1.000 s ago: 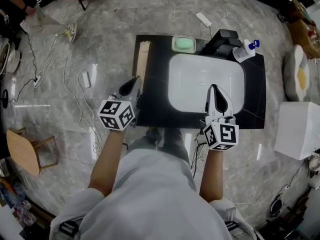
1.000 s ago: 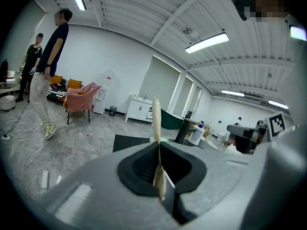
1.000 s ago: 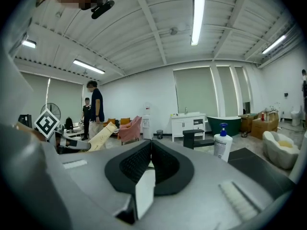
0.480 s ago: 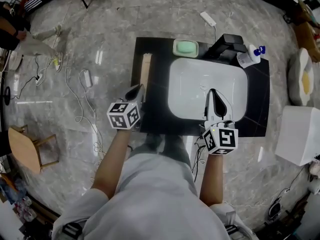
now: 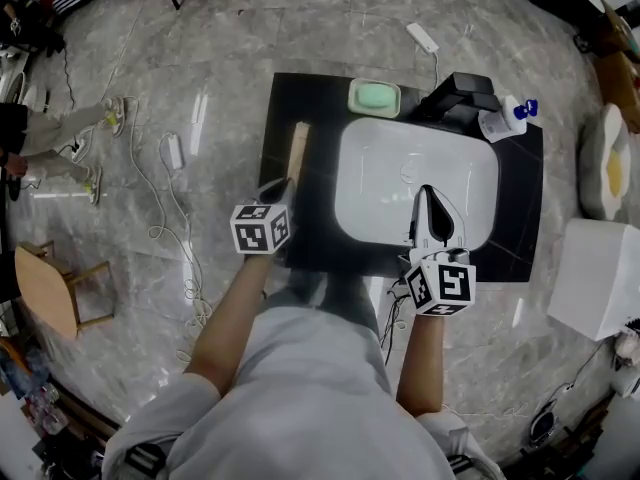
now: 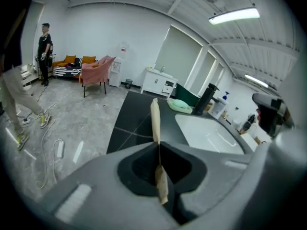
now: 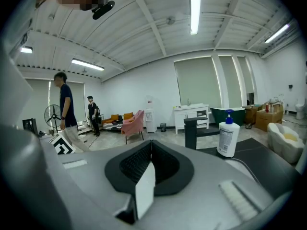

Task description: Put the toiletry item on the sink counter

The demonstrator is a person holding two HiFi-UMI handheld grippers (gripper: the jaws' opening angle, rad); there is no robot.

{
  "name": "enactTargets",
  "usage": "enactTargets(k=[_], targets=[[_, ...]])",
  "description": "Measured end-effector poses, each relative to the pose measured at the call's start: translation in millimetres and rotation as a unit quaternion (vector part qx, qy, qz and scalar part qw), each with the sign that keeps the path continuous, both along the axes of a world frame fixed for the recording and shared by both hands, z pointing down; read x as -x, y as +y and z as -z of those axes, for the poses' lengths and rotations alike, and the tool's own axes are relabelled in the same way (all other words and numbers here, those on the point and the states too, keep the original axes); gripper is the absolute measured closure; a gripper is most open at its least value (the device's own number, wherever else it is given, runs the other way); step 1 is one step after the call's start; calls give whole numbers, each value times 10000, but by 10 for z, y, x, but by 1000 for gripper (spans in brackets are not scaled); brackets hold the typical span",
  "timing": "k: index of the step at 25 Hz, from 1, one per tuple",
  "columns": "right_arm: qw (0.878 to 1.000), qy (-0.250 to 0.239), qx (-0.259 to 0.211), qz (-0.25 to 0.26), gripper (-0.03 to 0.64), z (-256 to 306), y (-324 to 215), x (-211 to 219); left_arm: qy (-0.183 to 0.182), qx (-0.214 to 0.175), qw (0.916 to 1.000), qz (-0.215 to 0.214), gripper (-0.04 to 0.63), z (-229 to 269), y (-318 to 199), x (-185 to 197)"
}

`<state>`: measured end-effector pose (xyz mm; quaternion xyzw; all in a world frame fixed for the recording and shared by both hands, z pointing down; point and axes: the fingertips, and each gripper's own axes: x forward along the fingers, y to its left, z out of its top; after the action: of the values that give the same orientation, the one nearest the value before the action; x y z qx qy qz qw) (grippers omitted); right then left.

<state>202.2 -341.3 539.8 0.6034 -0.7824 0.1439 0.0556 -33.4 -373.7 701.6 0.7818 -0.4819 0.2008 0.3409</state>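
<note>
My left gripper [image 5: 283, 188] is shut on a long, thin tan toiletry item [image 5: 298, 148] that sticks out ahead of the jaws over the left strip of the black sink counter [image 5: 300, 238]. In the left gripper view the item [image 6: 155, 121] shows edge-on, pinched between the closed jaws of the left gripper [image 6: 158, 146]. Whether it touches the counter [image 6: 134, 123] I cannot tell. My right gripper [image 5: 427, 192] hovers over the front edge of the white basin [image 5: 390, 168], its jaws together. The right gripper [image 7: 151, 143] holds nothing that I can see.
A green soap dish [image 5: 374, 96], a black faucet [image 5: 460, 96] and a white pump bottle [image 5: 503, 120] stand along the counter's far side. A white box [image 5: 600, 268] sits right, a wooden stool [image 5: 45, 288] left. Cables lie on the floor; a person's legs [image 5: 50, 138] are far left.
My left gripper has come down toward the counter's left strip with the tan item. The right gripper has sunk slightly at the basin's front edge.
</note>
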Motion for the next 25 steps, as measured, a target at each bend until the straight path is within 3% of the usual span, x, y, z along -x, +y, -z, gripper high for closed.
enactTargets(k=[10,20,25], targets=[[9999,-6,92,-51,614,-60,38,-88,-138,47,9997,178,574,-84,-47,8],[10000,43,55,-44,614,-4,65,-28,-177,-178,9996,90,471,11,-90,86],[10000,53,6,-29,614,69,107,27,-162,-329,9993,89,463,136,-89,185]])
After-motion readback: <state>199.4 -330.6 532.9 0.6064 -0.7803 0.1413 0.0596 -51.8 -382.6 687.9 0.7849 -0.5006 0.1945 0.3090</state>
